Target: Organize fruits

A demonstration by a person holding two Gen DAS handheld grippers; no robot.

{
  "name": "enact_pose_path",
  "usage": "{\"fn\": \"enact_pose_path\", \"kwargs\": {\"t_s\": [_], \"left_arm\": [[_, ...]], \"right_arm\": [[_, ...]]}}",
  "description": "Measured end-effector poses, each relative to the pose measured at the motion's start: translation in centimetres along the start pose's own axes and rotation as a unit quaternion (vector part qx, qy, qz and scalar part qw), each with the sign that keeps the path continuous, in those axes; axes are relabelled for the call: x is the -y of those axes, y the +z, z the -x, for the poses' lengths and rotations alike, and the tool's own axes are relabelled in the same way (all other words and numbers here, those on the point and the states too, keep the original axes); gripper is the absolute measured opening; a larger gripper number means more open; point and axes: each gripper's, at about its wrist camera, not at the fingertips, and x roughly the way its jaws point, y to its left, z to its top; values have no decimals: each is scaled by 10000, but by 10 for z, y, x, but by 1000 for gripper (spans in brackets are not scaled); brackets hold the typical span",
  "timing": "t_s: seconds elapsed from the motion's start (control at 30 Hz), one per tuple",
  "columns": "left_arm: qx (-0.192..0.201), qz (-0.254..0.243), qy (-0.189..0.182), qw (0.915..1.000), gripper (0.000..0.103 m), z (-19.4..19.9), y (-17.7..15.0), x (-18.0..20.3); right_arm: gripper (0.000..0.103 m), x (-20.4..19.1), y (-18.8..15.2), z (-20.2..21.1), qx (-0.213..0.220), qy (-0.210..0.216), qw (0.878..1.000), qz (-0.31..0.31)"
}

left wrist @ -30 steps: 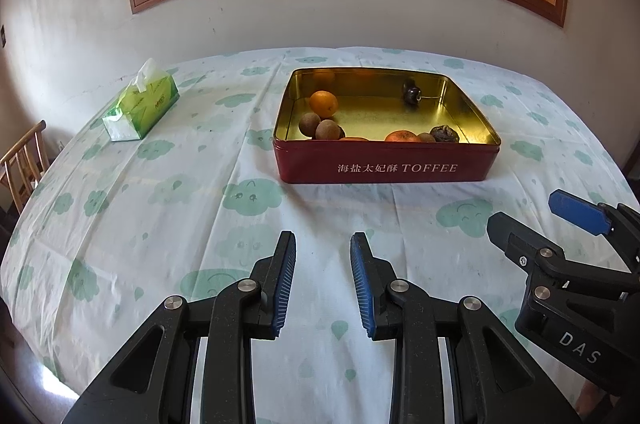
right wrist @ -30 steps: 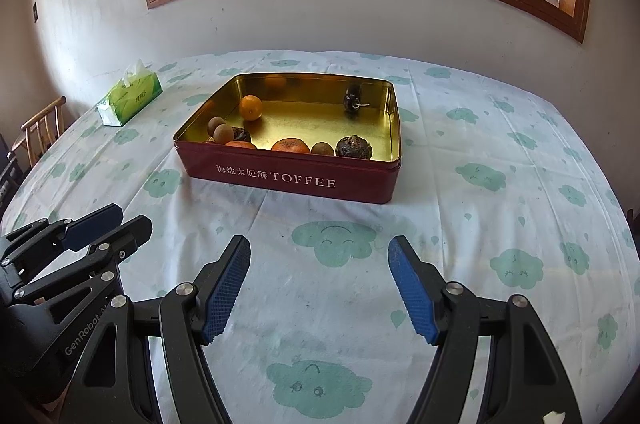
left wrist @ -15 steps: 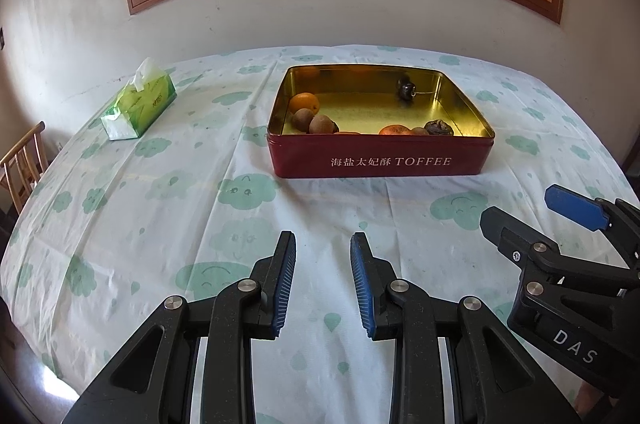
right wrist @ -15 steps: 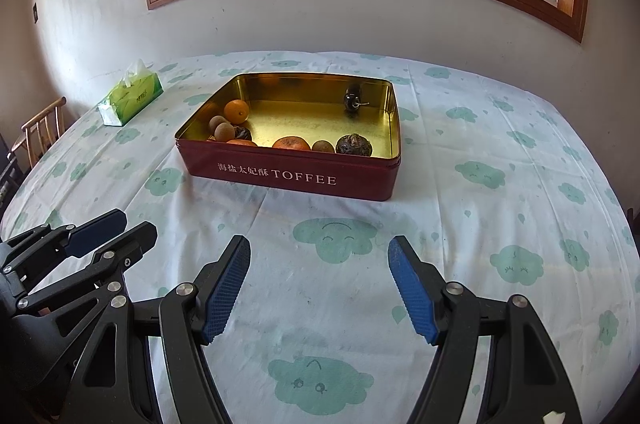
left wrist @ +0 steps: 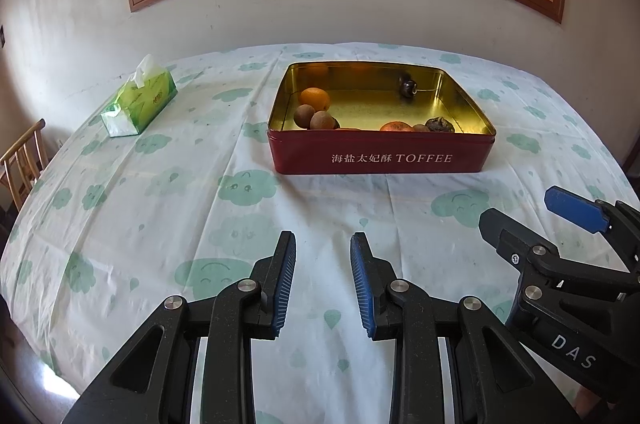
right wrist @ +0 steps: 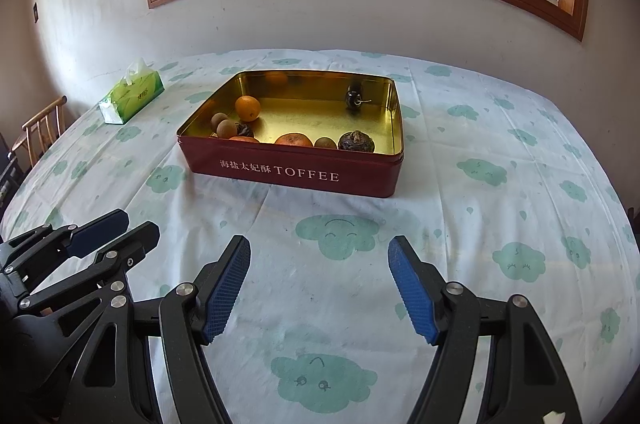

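A red toffee tin (left wrist: 380, 159) (right wrist: 288, 175) with a gold inside stands on the cloud-print tablecloth. It holds an orange (left wrist: 315, 98) (right wrist: 247, 108), two brown kiwis (left wrist: 304, 115) (right wrist: 219, 121), a tangerine (left wrist: 396, 126) (right wrist: 293, 139) by the front wall, a dark wrinkled fruit (left wrist: 439, 124) (right wrist: 356, 141) and a small dark fruit (left wrist: 408, 88) (right wrist: 354, 97) at the back. My left gripper (left wrist: 323, 244) (right wrist: 132, 226) hovers in front of the tin, shut to a narrow gap with nothing in it. My right gripper (right wrist: 319, 244) (left wrist: 524, 205) hangs beside it, open and empty.
A green tissue box (left wrist: 140, 99) (right wrist: 132, 97) lies at the far left of the table. A wooden chair (left wrist: 20, 159) (right wrist: 40, 131) stands past the table's left edge. A white wall with an arched window rises behind the table.
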Motion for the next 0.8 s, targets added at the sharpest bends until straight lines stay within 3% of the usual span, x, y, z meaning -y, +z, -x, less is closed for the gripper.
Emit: {"fn": "enact_pose_path", "kwargs": {"t_s": [0.8], "left_arm": [[-53,117,-10,9999,30,-4,2,-4]], "right_arm": [[69,5,-1,-3,-31,-21,10000,-50]]}}
